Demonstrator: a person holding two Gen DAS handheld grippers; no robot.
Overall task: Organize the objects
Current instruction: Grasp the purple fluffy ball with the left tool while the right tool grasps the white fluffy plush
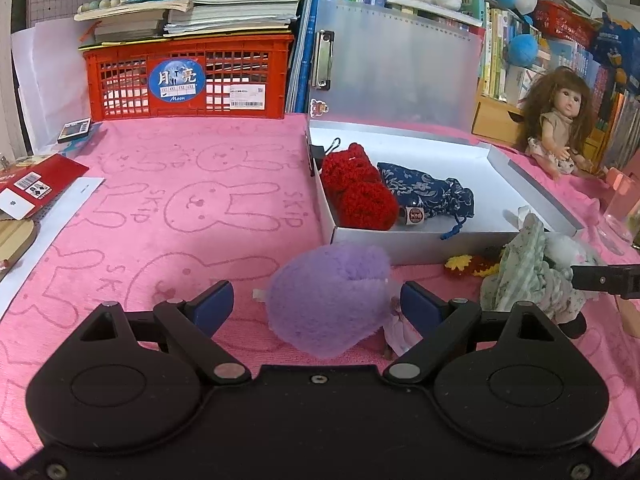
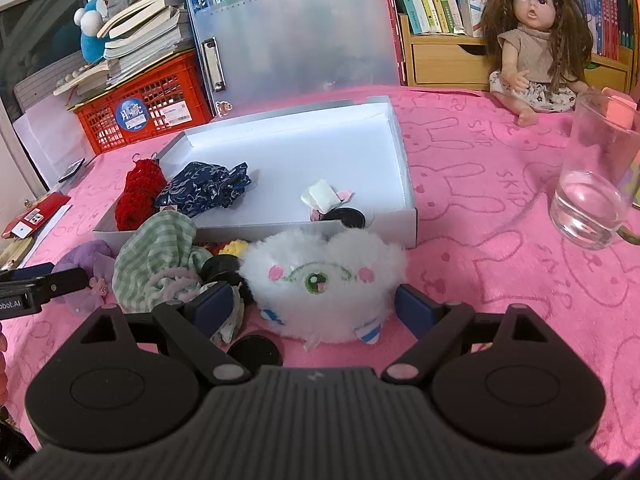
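A white open box [image 1: 404, 242] [image 2: 256, 226] holds a red knitted item [image 1: 356, 188] [image 2: 138, 192] and a blue patterned pouch [image 1: 428, 192] [image 2: 204, 190]. My left gripper [image 1: 318, 300] is open, its fingers either side of a purple fuzzy plush [image 1: 326, 300] [image 2: 86, 256] on the pink cloth. My right gripper [image 2: 314, 300] is open around a white fluffy plush [image 2: 320, 280]. A green striped cloth [image 2: 160, 260] [image 1: 520, 276] and a yellow knitted piece [image 1: 460, 262] lie between them.
A doll [image 2: 532, 40] [image 1: 560, 116] sits at the back right. A glass of water [image 2: 592, 176] stands right. A red crate [image 1: 188, 80] with stacked books stands behind. Papers and a red card [image 1: 36, 184] lie left. Black round items [image 2: 254, 350] lie by the right gripper.
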